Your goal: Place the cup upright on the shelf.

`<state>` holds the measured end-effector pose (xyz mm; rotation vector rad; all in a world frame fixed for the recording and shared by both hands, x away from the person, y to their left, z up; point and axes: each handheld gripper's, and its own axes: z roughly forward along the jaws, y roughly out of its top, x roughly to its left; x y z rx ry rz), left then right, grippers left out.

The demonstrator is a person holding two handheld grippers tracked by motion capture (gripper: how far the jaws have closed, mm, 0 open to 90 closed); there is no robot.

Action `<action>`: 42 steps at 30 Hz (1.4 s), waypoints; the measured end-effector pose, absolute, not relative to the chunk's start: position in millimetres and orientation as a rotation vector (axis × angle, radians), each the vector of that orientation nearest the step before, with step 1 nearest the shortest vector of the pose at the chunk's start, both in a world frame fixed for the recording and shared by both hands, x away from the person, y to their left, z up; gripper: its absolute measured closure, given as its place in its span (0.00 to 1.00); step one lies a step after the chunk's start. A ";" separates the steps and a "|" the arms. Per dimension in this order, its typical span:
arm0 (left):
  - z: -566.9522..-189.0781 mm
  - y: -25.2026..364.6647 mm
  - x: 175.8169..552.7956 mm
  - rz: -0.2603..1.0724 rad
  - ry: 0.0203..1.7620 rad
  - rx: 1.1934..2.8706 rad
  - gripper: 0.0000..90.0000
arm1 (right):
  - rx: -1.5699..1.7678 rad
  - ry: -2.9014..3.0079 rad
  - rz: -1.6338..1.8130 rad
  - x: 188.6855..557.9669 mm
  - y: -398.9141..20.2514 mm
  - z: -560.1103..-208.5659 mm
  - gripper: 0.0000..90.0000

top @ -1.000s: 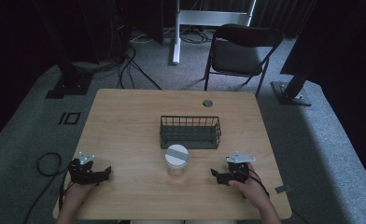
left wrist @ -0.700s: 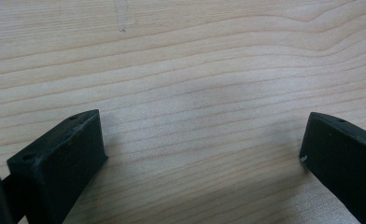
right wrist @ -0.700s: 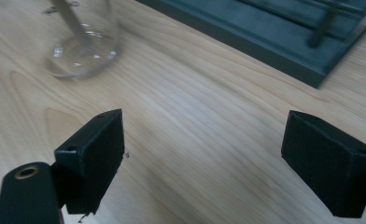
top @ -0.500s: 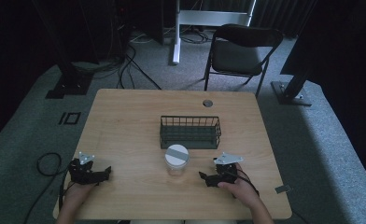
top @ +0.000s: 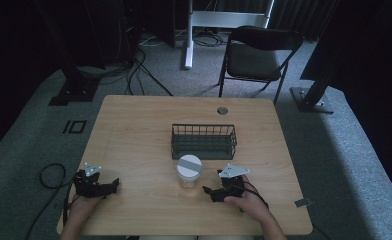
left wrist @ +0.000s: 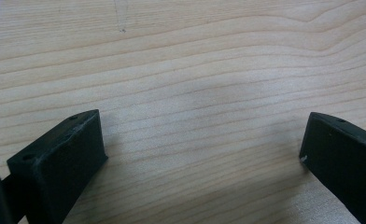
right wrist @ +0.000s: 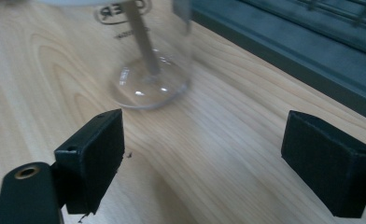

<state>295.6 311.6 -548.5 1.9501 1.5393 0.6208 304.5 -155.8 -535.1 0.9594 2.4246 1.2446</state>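
Observation:
A clear plastic jar (top: 189, 172) with a white lid stands upright mid-table, just in front of a dark wire basket (top: 203, 141). My right gripper (top: 210, 191) rests on the wood to the jar's right, jaws open and pointed at it. In the right gripper view the jar (right wrist: 148, 56) stands a short way ahead of the wide-apart jaws, with the basket's base (right wrist: 293, 51) behind it. My left gripper (top: 113, 185) lies at the table's front left, open, and its own view has bare wood (left wrist: 195, 93) between the jaws.
The wooden table (top: 134, 130) has a round cable grommet (top: 222, 110) near its far edge. A black folding chair (top: 256, 55) stands beyond the table, with stands and cables on the grey carpet around it.
My right gripper has slid left across the table toward the jar. The left gripper, jar and basket have stayed put.

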 end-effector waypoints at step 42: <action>-548.5 311.8 295.7 0.619 1.537 1.952 0.00 | 0.898 2.328 1.452 310.2 -98.6 -536.3 0.15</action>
